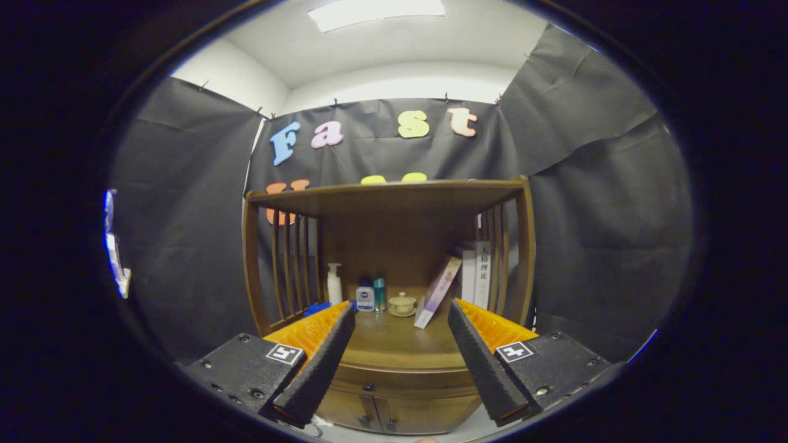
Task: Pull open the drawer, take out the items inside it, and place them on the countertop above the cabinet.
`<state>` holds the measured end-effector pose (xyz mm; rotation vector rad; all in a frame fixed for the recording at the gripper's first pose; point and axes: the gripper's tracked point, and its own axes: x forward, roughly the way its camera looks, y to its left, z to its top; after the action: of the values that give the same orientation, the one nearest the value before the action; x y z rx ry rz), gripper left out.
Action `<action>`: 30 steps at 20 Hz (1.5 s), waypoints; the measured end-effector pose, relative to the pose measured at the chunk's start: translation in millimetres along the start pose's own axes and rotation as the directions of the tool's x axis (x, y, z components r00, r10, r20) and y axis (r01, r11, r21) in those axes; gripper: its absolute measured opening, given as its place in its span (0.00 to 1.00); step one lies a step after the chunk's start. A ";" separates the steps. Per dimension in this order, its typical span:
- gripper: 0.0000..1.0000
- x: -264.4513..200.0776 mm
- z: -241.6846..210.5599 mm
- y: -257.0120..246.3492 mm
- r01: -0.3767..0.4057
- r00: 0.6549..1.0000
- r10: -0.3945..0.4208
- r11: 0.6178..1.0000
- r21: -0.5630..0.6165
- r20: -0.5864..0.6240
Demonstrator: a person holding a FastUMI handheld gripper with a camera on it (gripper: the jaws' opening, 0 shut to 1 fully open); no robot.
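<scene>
Largest in sight, a wooden cabinet [394, 369] standing against the black cloth wall [184, 234], topped by a shelf frame with slatted sides [289, 264] and a flat upper board [394, 195]. Below the countertop [394, 338], the drawer [400, 383] fully shut, a small dark knob [368, 387] on its front, with two cabinet doors [400, 418] beneath. Nothing of the drawer's contents visible from here. Closest in, the gripper [400, 314] held spread wide, its fingers [320, 360] well apart and empty, framing the countertop and the drawer front between them, touching neither. Farther back on the countertop, against the right slats, upright books [480, 274], with another book [438, 292] leaning tilted just to their left. Near the left slats, a white pump bottle [334, 284] standing upright. Just right of that, a small white bottle with a dark label [365, 298], then a slim teal bottle [380, 293] beside it. Between the teal bottle and the leaning book, a small lidded cup on a saucer [402, 304]. Peeking past the left fingertip, a bit of something blue [317, 308], too hidden to identify.
</scene>
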<state>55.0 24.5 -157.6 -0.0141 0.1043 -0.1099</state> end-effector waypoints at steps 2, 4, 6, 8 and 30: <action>0.99 15.0 -38.9 16.3 -0.001 1.000 0.002 1.000 0.005 -0.031; 0.99 30.1 -76.3 30.7 -0.004 0.998 0.005 1.000 0.018 -0.067; 0.99 43.5 -113.0 42.6 -0.005 0.993 0.009 1.000 0.030 -0.115; 0.99 56.5 -146.0 50.8 -0.007 0.987 0.014 0.999 0.044 -0.159; 0.30 129.4 -279.4 43.5 0.158 0.941 -0.119 0.982 0.101 -0.316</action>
<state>158.5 51.2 -449.7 0.1216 0.4109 -0.2597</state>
